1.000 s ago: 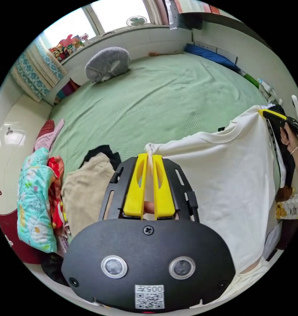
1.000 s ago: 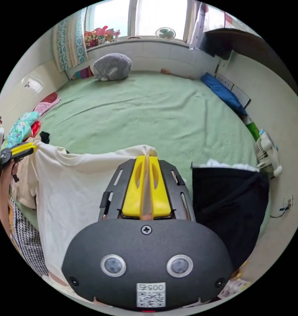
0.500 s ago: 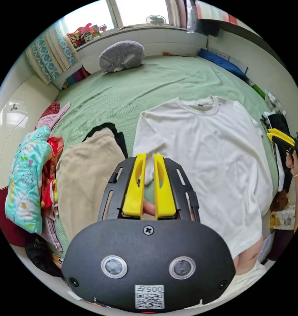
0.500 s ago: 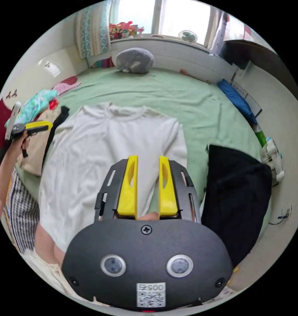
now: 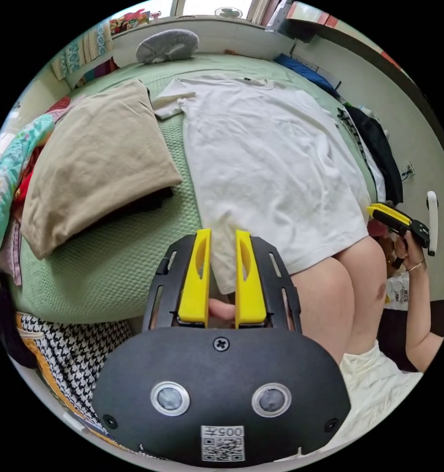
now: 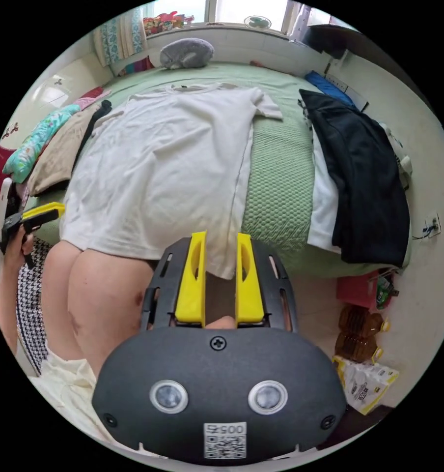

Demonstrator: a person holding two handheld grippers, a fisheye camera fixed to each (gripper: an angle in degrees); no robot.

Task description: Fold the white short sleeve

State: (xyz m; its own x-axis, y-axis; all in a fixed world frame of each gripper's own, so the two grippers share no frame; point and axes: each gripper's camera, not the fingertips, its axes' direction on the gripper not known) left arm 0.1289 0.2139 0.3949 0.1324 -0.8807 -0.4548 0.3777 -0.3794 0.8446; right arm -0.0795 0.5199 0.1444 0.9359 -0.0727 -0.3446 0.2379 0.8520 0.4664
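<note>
Since a second ago you are laying the white short sleeve (image 6: 173,157) flat on the bed (image 6: 276,172), both hand-held grippers released; folding is pending.

The white T-shirt's (image 5: 261,152) hem drops over the edge of the green bedspread (image 5: 119,255) onto the person's knees (image 5: 340,290), so its lowest strip can't be followed. Under the beige folded garment (image 5: 94,157) a dark piece peeks out, too little of it to name. The black garment (image 6: 364,172) covers most of a white one (image 6: 325,206) beneath. At the far wall the window (image 6: 232,10) is cut off by the picture's edge, and the colourful toys on its sill (image 6: 158,22) are too small to make out. The bag's label (image 6: 367,388) is unreadable.
</note>
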